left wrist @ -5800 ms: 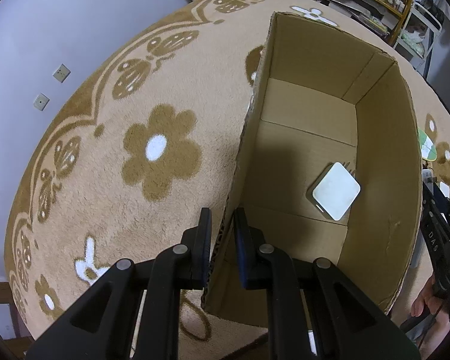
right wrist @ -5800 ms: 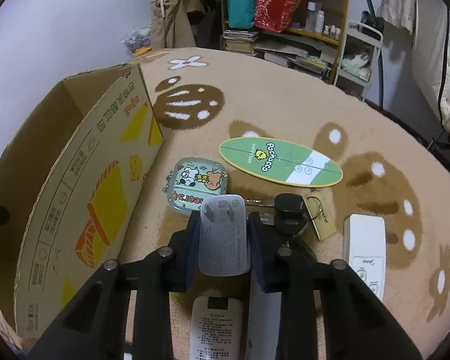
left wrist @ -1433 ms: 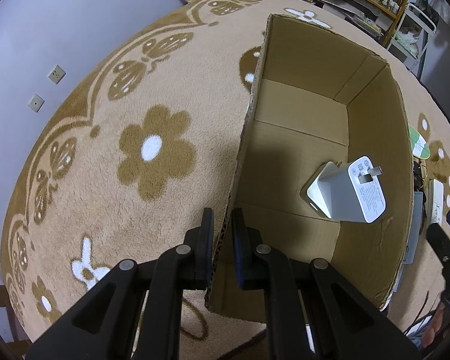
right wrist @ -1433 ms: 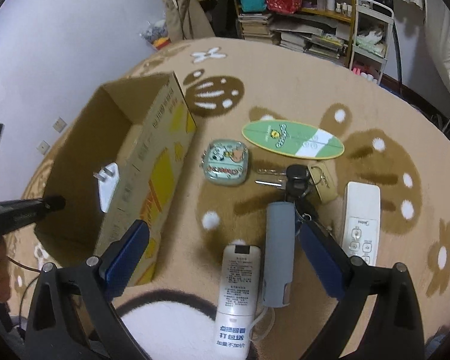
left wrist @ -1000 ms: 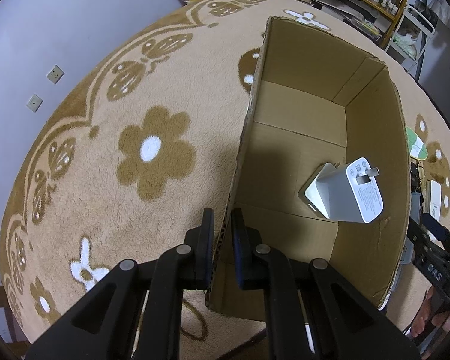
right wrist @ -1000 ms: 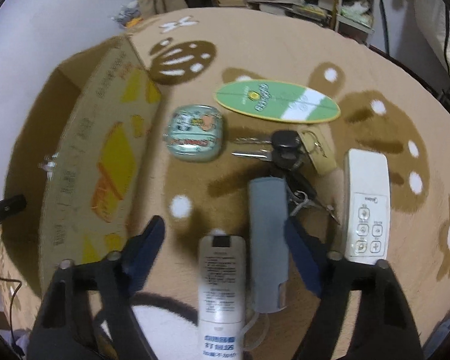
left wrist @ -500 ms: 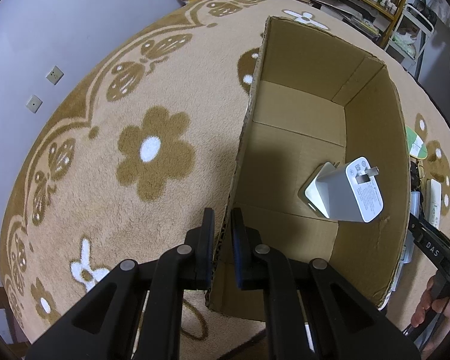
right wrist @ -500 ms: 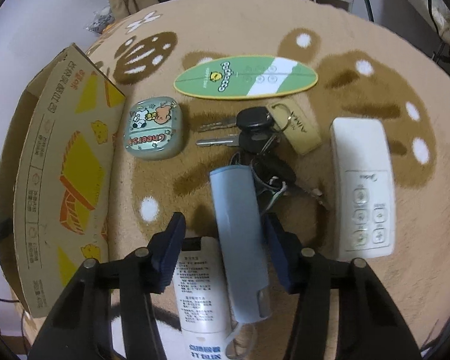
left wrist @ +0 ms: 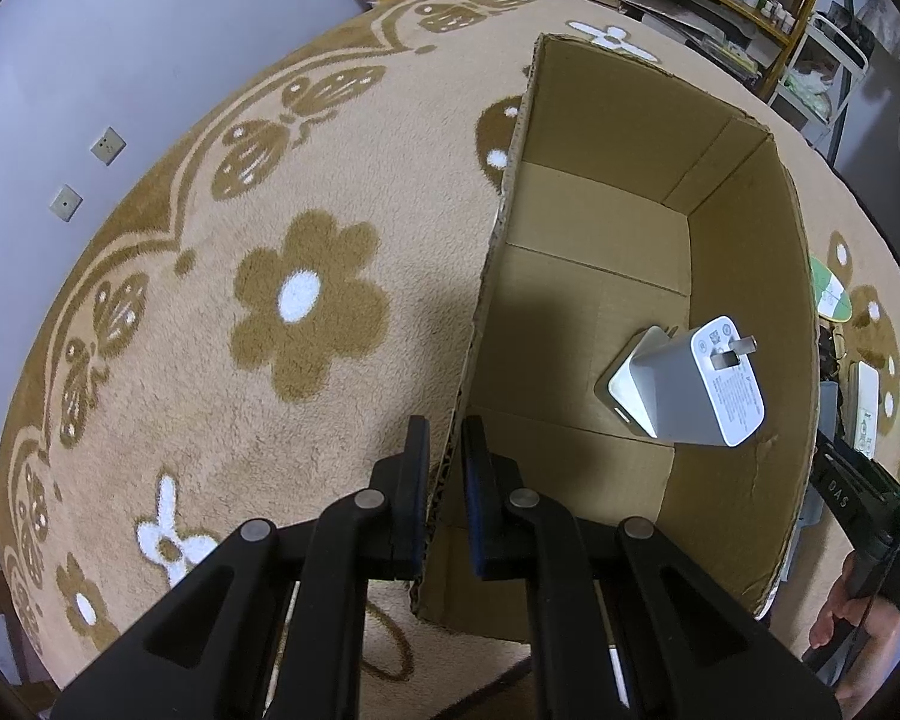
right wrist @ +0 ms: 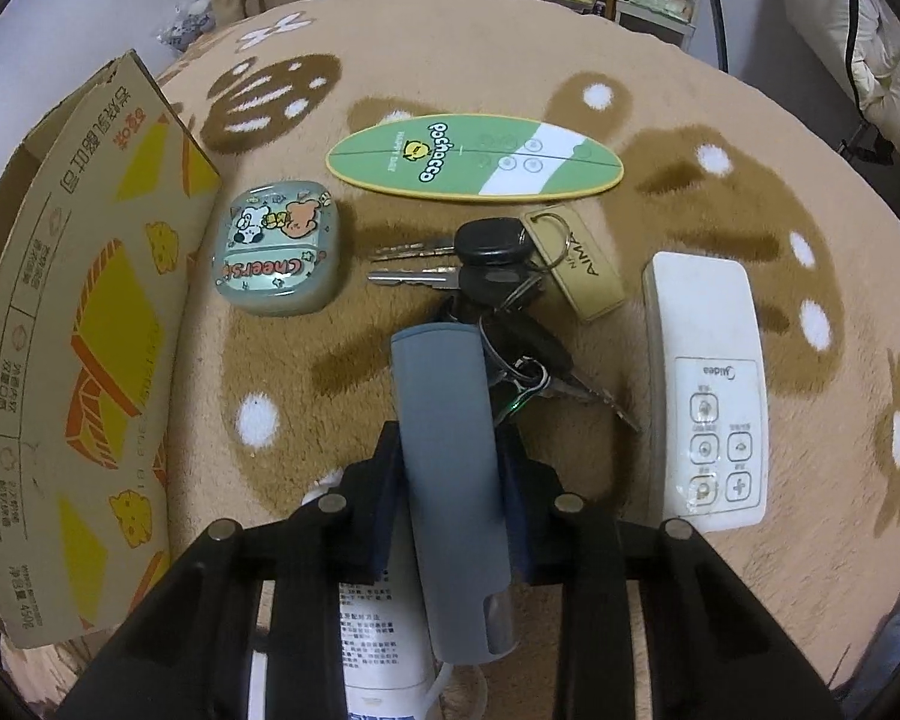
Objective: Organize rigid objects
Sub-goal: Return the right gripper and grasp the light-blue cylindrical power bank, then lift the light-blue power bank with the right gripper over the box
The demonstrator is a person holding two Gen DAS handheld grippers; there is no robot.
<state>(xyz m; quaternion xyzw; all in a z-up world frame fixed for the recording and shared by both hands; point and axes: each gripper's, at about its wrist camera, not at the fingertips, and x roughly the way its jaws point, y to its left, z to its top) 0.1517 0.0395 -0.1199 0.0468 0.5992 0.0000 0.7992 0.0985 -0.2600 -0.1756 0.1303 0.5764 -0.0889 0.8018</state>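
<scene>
The grey-blue bar (right wrist: 450, 480) is a long, slim, matte slab with rounded corners and a small oval recess near its near end. It lies lengthwise on the rug (right wrist: 510, 60), pointing away from the camera, and the right gripper (right wrist: 449, 483) has its two blue-padded fingers pressed against its long sides — closed on it around mid-length. Its far end touches the bunch of keys (right wrist: 486, 276), whose black heads and tan tag sit just beyond. Under the bar's left edge lies a white remote with printed text (right wrist: 378, 636), partly hidden by the gripper. To the right, apart from the bar, lies the white air-conditioner remote (right wrist: 705, 390), buttons up. Further out are the pale green cartoon case (right wrist: 276, 249) and the green surfboard-shaped pad (right wrist: 474, 159).

At the left stands the cardboard box (right wrist: 78, 330), printed in yellow and orange. From the left wrist view its inside holds two white chargers: a square one lying flat (left wrist: 624, 369), and a larger block (left wrist: 699, 393) leaning on it, prongs up, against the right wall. The left gripper (left wrist: 445, 480) is pinched narrow on the box's (left wrist: 600, 120) near-left wall, one finger outside and one inside.
</scene>
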